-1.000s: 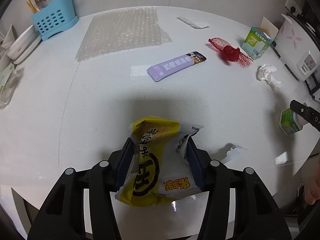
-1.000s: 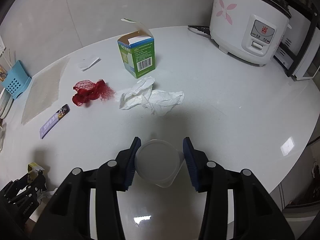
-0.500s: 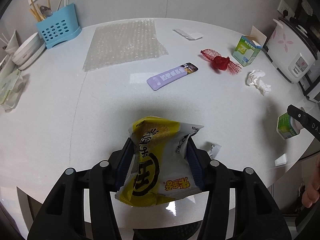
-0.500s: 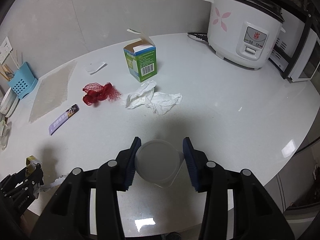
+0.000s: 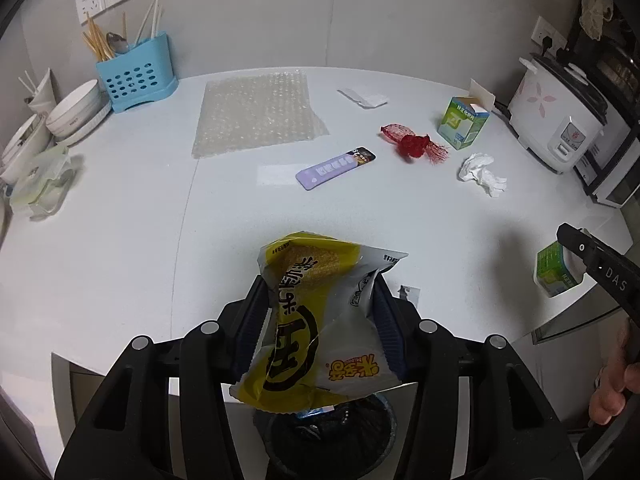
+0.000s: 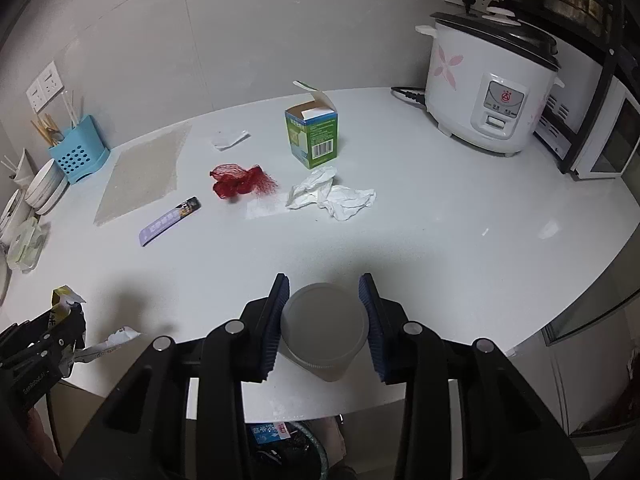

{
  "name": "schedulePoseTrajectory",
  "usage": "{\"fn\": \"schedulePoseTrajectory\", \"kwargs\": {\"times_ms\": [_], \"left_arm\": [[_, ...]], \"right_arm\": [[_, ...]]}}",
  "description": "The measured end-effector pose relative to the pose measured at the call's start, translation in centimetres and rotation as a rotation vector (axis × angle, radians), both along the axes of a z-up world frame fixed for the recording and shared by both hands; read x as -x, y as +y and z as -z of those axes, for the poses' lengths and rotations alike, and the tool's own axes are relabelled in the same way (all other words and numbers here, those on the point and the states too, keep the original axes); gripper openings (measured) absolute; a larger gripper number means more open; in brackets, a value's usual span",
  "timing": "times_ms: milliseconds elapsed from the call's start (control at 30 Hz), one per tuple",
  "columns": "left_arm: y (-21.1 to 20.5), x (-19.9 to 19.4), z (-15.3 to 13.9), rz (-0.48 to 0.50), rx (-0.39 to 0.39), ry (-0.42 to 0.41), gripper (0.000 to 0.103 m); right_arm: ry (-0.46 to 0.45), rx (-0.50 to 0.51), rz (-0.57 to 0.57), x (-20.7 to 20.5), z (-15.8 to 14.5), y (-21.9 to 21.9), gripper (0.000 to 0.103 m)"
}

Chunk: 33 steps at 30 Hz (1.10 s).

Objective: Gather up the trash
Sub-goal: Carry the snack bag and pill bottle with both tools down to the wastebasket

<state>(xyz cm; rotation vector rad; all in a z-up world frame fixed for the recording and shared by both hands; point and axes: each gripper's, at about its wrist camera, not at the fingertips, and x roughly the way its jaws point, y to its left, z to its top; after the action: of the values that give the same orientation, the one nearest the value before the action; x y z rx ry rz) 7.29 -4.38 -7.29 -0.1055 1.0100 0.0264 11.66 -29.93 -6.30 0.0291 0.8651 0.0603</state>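
Step in hand: carry-off to the bin, both hands loaded.

Left gripper [image 5: 320, 316]: fingers pinching a yellow snack wrapper [image 5: 316, 320] across its middle; both pads press into the foil, its top crumpling above the fingertips. The wrapper hangs off the worktop [image 5: 120, 240], out past its near edge. Directly below the fingers sits the trash bin [image 5: 332, 436], dark-lined, its mouth open, some rubbish already inside.

Right gripper [image 6: 324, 320]: fingers clamped on a small yogurt cup [image 6: 323, 330], pale base facing the camera, a pad against each side. The jaws have just been closing further on it, cup between them. From the left wrist view the same cup shows its green label. It too is clear of the worktop, near the front edge; the bin rim shows below and slightly left of these fingers.

Next move, as I judge it: the left fingers need only spread, since the wrapper looks lined up over the bin. The right must shift a little left and toward the bin mouth before letting go.

Left beyond the fingers on the worktop: purple bar wrapper [image 5: 336, 163], red mesh net [image 5: 414, 145], crumpled tissue [image 5: 482, 174], green carton [image 5: 462, 122], bubble wrap [image 5: 256, 114], a paper scrap [image 5: 409, 294] just right of the left fingers.
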Motion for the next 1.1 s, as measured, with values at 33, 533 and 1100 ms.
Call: {"fn": "schedulePoseTrajectory", "kwargs": {"times_ms": [33, 533, 1100], "left_arm": [[0.0, 0.4, -0.3, -0.001, 0.003, -0.003, 0.05], [0.3, 6.9, -0.6, -0.028, 0.012, -0.003, 0.05], [-1.2, 15.1, 1.0, -0.01, 0.041, 0.023, 0.049]], "right_arm": [[-0.005, 0.004, -0.006, 0.3, -0.1, 0.1, 0.035], [-0.056, 0.002, -0.107, 6.0, -1.5, 1.5, 0.035], [-0.061, -0.002, -0.2, 14.1, 0.1, 1.7, 0.035]]}}
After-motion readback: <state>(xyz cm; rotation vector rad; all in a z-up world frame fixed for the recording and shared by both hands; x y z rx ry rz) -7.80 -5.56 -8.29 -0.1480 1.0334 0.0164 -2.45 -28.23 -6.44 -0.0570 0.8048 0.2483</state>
